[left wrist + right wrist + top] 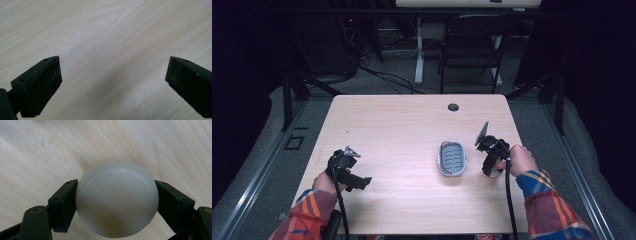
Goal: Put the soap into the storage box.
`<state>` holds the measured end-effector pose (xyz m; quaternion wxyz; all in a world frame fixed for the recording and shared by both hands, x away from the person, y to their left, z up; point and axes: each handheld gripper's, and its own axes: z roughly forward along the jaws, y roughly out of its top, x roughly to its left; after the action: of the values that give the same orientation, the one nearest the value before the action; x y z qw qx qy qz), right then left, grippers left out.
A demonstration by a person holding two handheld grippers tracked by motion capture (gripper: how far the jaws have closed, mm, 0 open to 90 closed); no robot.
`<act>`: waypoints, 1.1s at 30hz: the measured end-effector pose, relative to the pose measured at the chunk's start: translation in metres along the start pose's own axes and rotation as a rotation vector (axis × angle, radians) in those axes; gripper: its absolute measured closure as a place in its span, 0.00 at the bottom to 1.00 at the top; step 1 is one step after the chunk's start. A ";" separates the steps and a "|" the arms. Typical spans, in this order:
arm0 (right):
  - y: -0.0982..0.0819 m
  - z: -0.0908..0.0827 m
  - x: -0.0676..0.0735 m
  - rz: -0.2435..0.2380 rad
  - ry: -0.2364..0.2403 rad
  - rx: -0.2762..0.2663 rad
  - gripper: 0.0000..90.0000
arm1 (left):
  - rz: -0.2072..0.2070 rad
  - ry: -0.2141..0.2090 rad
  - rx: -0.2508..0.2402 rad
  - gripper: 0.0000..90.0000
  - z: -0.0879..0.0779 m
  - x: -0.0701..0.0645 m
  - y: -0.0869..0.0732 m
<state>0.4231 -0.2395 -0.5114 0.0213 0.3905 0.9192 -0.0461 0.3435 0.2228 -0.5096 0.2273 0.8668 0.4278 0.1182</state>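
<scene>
A smooth white ball (pixel 117 197) sits clamped between the two black jaws of my right gripper (pixel 117 202), just over the wooden table. In the high view that right gripper (pixel 492 167) points down at the table's right side, a little to the right of a grey slotted dish (pixel 452 157). My left gripper (pixel 357 182) rests low near the table's front left. In the left gripper view its pads (pixel 47 82) stand far apart over bare wood, and the left gripper (pixel 113 82) holds nothing.
The light wooden table (pixel 402 125) has a round cable hole (pixel 453 107) near its far edge. Behind the table stand a dark folding chair (pixel 469 47) and a white desk leg (pixel 419 50). Black curtains close both sides.
</scene>
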 end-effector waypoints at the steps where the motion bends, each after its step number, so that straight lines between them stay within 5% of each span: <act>1: 0.001 0.000 0.000 0.004 0.001 -0.007 0.26 | 0.000 0.002 0.000 0.00 0.000 0.000 0.000; 33: 0.024 -0.026 -0.008 0.017 -0.032 -0.030 0.26 | 0.004 -0.002 0.003 0.01 0.000 0.000 0.000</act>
<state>0.4459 -0.2266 -0.4866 0.0421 0.3973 0.9159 -0.0384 0.3437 0.2226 -0.5100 0.2265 0.8681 0.4259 0.1171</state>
